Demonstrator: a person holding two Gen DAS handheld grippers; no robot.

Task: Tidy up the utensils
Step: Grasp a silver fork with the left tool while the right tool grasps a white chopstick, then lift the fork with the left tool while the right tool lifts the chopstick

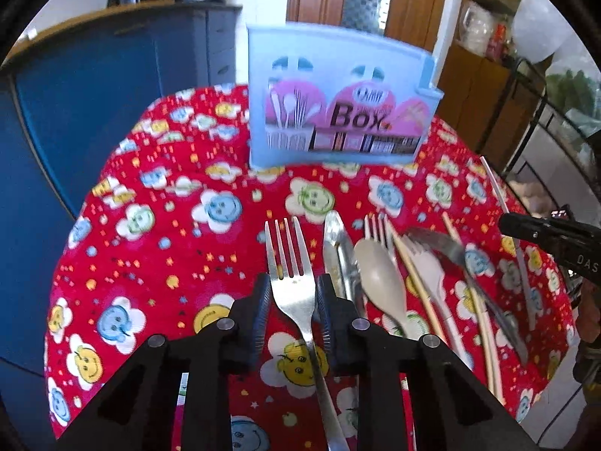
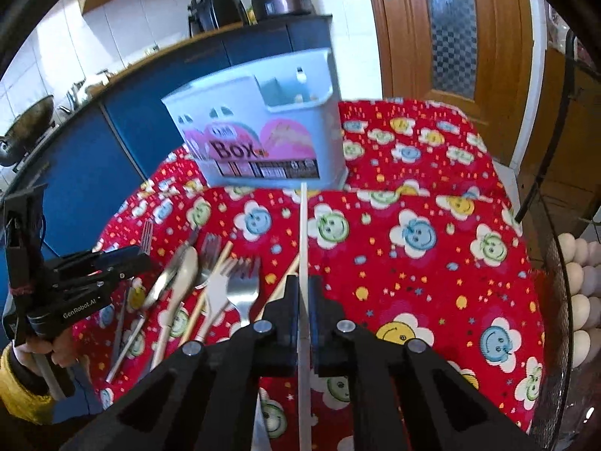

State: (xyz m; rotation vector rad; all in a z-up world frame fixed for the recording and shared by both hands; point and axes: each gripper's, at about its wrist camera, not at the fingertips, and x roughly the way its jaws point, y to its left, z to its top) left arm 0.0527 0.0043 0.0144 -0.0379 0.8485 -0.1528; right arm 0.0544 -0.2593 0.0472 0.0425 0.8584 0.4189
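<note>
A metal fork [image 1: 291,263] points away from me, its head pinched between the ribbed pads of my left gripper [image 1: 293,300], which is shut on it. My right gripper [image 2: 304,293] is shut on a thin white chopstick [image 2: 303,225] that points toward the pale blue utensil box [image 2: 263,131]. The box [image 1: 338,101] stands upright at the far side of the table. In the right wrist view my left gripper [image 2: 124,259] is at the left with the fork [image 2: 147,236]. Between the grippers lie a beige spoon [image 1: 379,274], a white plastic fork [image 1: 428,263], wooden chopsticks [image 1: 413,274] and more metal cutlery.
A red tablecloth [image 1: 157,225] with smiley flowers covers the round table. Blue cabinets [image 1: 94,94] stand behind and to the left. A wire basket with eggs [image 2: 578,300] sits at the table's right edge. A wooden door [image 2: 450,37] is beyond.
</note>
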